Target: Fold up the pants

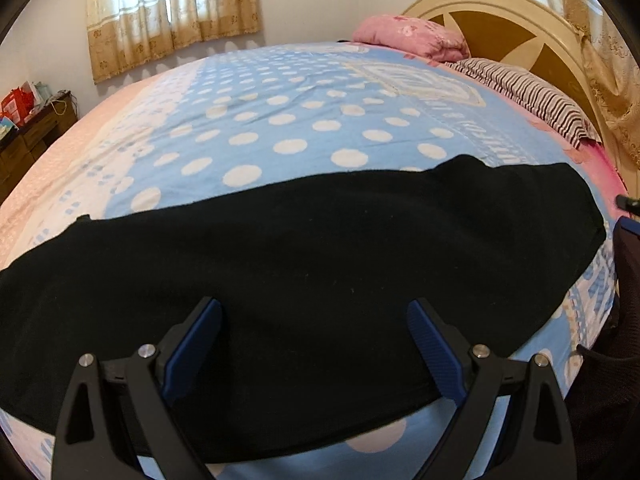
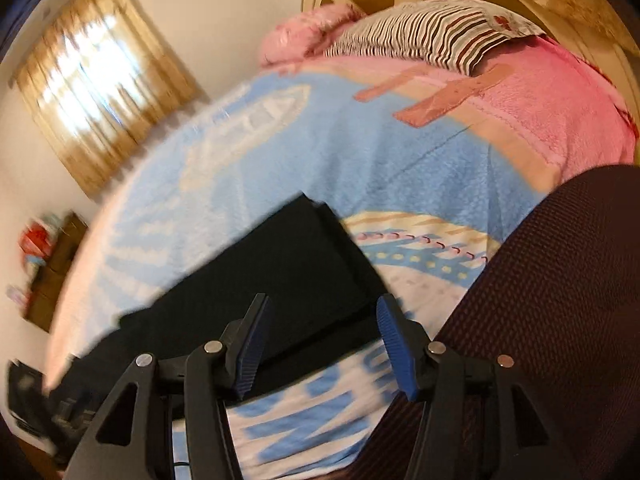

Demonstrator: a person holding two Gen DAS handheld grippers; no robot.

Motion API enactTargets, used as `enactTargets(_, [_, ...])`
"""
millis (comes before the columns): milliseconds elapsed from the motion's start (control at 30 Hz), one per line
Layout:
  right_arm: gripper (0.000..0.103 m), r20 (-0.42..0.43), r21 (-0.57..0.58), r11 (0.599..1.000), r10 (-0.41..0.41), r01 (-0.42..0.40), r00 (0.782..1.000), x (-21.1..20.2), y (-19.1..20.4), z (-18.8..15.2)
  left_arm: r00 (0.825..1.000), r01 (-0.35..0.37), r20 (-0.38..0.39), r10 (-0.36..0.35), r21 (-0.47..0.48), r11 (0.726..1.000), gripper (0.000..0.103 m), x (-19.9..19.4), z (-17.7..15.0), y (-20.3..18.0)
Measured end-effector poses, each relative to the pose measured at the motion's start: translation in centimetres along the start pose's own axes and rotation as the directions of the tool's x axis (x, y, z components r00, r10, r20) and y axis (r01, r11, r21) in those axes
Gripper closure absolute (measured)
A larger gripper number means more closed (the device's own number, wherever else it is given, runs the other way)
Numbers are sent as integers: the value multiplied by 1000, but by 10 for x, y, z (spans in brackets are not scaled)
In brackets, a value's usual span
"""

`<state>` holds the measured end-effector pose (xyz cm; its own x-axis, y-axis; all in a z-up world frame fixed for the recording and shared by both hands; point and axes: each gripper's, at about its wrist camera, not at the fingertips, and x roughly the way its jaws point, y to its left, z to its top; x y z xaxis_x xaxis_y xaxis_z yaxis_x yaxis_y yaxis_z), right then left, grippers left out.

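The black pants (image 1: 304,264) are lying flat across the near edge of the bed, on the blue polka-dot blanket (image 1: 280,120), in a long band running left-right, apparently already doubled lengthwise w/ legs stacked. The left gripper (image 1: 314,344) is being held just above the middle of the cloth, jaws spread wide, nothing between them. The right gripper (image 2: 322,340) is being held over the pants' right end near the bed edge, jaws about half parted and empty; no cloth is being pinched by either claw. The step in hand is judged to be the next cross fold: it is probably being done best when one short end is pinched at both corners through all layers, lifted only slightly, carried over to the other end w/ edges aligned, then released flat, so the thick layers aren't being dragged or skewed. The left view is showing the full span of the pants, incl. the left end, plus a dresser (image 1: 28,136) and clear detail; the right view is blurred, but it is showing the squared right end of the pants (image 2: 280,272) and a dark red knit sleeve (image 2: 540,300) close by, barely seen at the left view's edge.
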<state>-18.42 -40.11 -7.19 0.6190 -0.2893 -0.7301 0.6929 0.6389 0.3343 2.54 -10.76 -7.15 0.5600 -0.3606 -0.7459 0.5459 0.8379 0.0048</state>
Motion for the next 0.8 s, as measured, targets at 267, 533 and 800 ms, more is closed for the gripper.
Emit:
enactTargets(267, [52,-87,-58,998,-39,34,995,33,-12,1,1000,-17,-6,17,3,1000,6,0,-1,-2])
enactTargets(533, [96,-85,-145,983,-122,109,989,40,-1,7,1000,-17,-5,17,1,1000,6,1,-1,-3])
enactTargets(800, [96,-69,-208,968,-161,144,984,11,2,0,1000,17,-18,-17,-16,1000,6,-6,3,0])
